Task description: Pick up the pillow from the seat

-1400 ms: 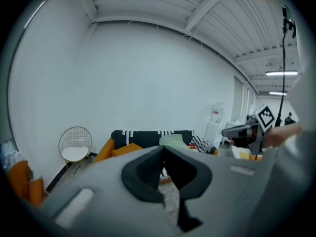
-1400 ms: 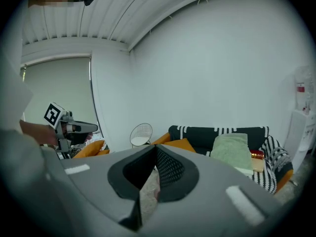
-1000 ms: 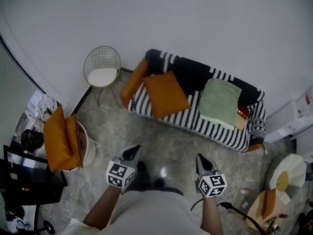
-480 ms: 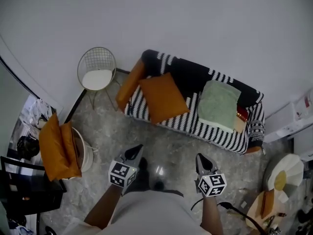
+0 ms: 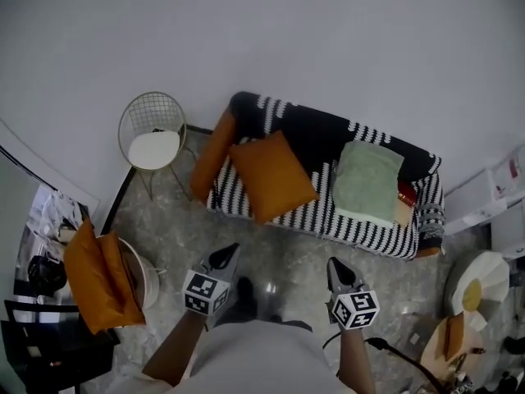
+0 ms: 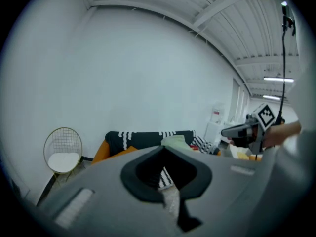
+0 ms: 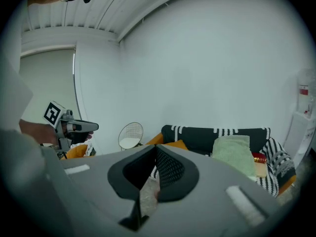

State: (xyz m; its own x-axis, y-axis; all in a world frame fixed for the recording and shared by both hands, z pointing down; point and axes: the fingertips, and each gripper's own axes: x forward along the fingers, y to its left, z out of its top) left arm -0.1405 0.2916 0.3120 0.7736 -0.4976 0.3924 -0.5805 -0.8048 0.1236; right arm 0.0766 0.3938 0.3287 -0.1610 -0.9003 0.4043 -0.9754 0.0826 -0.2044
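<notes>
Both tools are empty: the left tongs and the right tongs each have their jaws pressed together with nothing between them. They hang over the grey marbled floor in front of the sofa, well apart from it. The pillow I take to be my target — square, orange, plump, with a smooth matte cover — lies on the sofa's seat toward its left end in the head view, one corner reaching the front edge. To do this step well I would bring the tongs to the sofa's front, spread the jaws before arriving, and go for that near corner or a side seam. A soft stuffed thing gives under the pads, so I judge only a pinched fold of cover will hold. A second orange cushion leans against the sofa's left arm — I must not confuse the two. On the sofa's right half sits a folded pale green blanket, fuzzy-looking; the sofa itself is black with white knitted stripes. Left of the sofa stands a round wire chair with a white pad.
</notes>
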